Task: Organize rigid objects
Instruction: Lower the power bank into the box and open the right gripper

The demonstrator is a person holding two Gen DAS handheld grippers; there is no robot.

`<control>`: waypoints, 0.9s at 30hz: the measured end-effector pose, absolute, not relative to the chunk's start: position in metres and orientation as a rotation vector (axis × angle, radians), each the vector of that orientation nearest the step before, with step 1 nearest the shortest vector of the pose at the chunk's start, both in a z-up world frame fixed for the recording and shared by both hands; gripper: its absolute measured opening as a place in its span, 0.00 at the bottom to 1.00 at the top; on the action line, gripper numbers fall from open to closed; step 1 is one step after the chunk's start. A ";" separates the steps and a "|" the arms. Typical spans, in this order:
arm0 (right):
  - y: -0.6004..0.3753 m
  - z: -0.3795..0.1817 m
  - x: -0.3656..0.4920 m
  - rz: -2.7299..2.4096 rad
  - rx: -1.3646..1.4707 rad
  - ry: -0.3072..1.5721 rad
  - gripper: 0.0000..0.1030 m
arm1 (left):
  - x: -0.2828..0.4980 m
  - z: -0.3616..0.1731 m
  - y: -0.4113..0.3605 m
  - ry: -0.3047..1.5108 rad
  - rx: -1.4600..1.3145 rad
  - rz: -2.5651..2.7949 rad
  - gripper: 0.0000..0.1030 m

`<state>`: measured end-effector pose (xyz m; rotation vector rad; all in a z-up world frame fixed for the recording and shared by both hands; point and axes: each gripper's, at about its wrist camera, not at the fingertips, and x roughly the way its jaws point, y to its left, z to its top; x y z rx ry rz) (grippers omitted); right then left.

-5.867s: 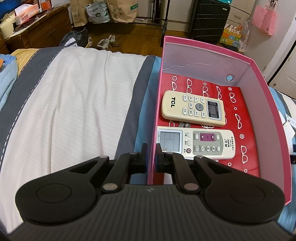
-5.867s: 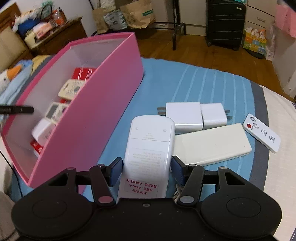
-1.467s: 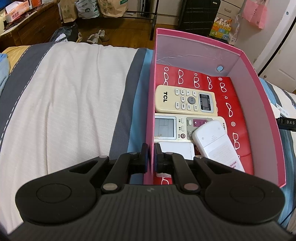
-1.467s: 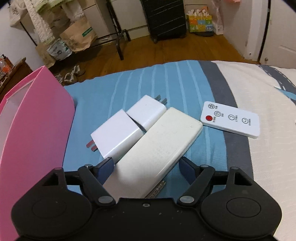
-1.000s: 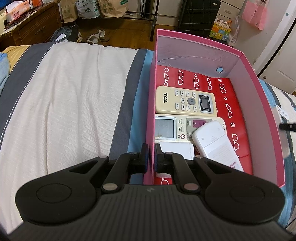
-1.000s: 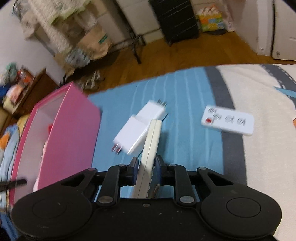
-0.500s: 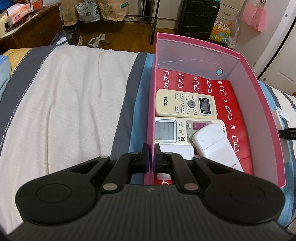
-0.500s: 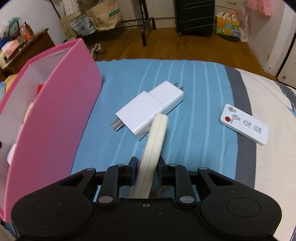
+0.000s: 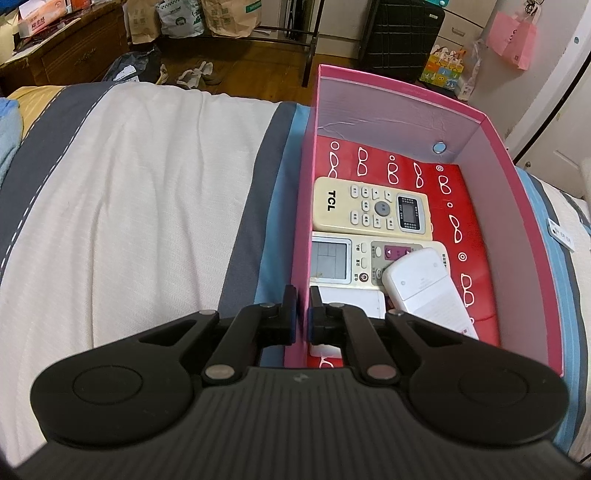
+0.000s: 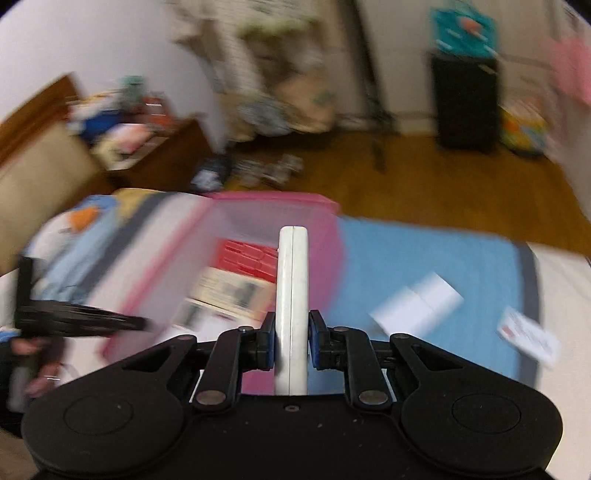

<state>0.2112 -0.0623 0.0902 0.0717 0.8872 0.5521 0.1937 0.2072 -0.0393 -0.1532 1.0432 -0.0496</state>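
My left gripper (image 9: 300,315) is shut on the left wall of the pink box (image 9: 303,206) on the bed. Inside lie a cream TCL remote (image 9: 371,208), a second remote with a screen (image 9: 354,258), a white remote face down (image 9: 424,286) and a white block (image 9: 351,301). My right gripper (image 10: 291,334) is shut on a flat white slab-shaped device (image 10: 291,288), held on edge in the air above the box (image 10: 236,236). Two white plug adapters (image 10: 417,301) and a small white remote (image 10: 528,336) lie on the blue blanket to the right. The right wrist view is motion-blurred.
The bed has a white and grey striped cover (image 9: 129,192) left of the box. Beyond the bed are wooden floor, a black suitcase (image 9: 402,37), paper bags (image 9: 229,16) and a wooden dresser (image 9: 62,55).
My right gripper has lifted the white device off the blanket and swung left and up over the pink box. The left gripper still holds the box wall; the box has barely moved.
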 end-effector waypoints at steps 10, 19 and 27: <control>0.062 0.052 0.227 0.825 -0.515 0.862 0.20 | 0.193 -0.041 0.218 1.041 -0.221 -0.084 0.07; 0.114 0.010 0.222 0.859 -0.782 0.842 0.20 | 0.190 -0.043 0.226 1.026 -0.259 -0.115 0.09; 0.114 0.000 0.215 0.948 -0.951 0.715 0.19 | 0.192 -0.044 0.224 1.029 -0.256 -0.107 0.09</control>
